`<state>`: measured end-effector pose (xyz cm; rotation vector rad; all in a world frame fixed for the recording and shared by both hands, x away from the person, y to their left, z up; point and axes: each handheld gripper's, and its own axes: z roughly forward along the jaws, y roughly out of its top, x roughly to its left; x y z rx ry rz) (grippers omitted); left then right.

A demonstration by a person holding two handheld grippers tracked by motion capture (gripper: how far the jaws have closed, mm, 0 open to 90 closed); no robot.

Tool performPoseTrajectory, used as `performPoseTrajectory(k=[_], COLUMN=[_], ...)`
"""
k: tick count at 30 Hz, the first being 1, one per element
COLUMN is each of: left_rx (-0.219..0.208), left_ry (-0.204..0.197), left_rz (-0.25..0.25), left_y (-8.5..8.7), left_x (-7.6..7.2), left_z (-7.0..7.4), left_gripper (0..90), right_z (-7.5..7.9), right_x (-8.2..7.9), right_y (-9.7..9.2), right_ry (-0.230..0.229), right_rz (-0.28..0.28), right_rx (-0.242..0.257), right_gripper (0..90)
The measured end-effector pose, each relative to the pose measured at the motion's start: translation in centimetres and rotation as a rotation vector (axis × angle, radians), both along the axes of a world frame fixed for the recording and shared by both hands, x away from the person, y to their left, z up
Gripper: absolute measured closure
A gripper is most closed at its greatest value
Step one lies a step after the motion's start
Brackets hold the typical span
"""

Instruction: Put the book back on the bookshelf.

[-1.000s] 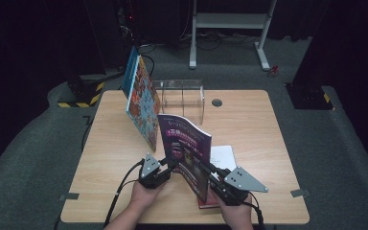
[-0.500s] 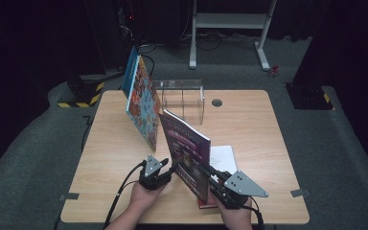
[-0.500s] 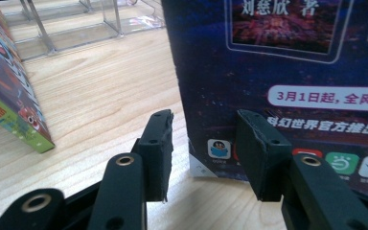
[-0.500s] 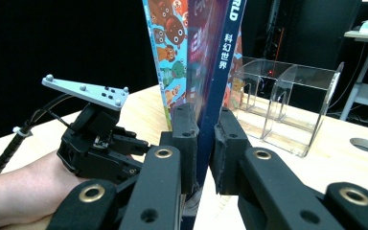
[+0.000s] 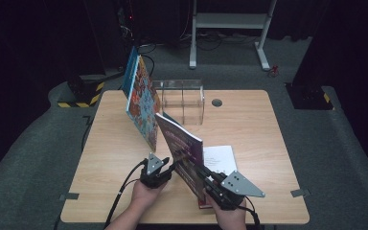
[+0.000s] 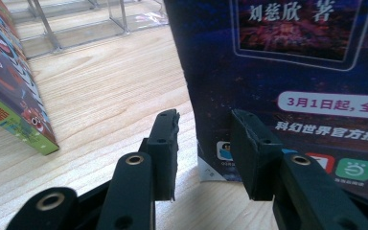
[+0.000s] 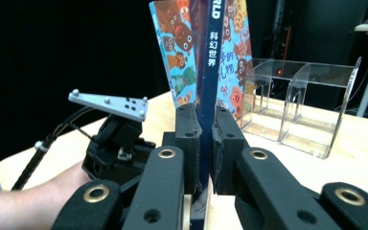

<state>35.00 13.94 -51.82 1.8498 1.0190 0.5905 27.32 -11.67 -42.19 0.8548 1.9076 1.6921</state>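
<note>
A clear acrylic rack [image 5: 184,100] is set at twelve o'clock on the wooden worktop [image 5: 268,139]; a white sheet [image 5: 220,157] is laid toward five o'clock.

The high view looks forward and down on the table [image 5: 249,124] from above the person's side. Each gripper view sits low, close against the dark book [image 6: 287,72], which all three share.
</note>
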Motion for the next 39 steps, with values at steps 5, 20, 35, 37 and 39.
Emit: performPoseTrajectory(k=[5, 20, 35, 37, 39], left_rx=[-0.001, 0.15, 0.235, 0.237, 0.236], left_ry=[0.002, 0.127, 0.116, 0.108, 0.103], left_rz=[0.002, -0.08, -0.099, -0.084, -0.083], left_y=[0.0, -2.0, -3.2, -3.2, -3.2], left_x=[0.0, -2.8, -3.3, -3.3, -3.3], left_z=[0.0, -0.3, -0.5, -0.5, -0.5], left_gripper=[62.6, 55.3, 49.0, 49.4, 49.3], right_z=[-0.1, -0.3, 0.1, 0.2, 0.3], right_x=[-0.1, 0.1, 0.2, 0.2, 0.1], right_y=[1.2, 0.6, 1.0, 1.1, 1.2], right_ry=[-0.014, -0.03, -0.04, -0.045, -0.051], right_rz=[0.008, -0.043, -0.057, -0.055, -0.058], right_rx=[0.004, 0.031, 0.085, 0.088, 0.087], right_gripper=[84.6, 84.6, 84.8, 84.8, 84.7])
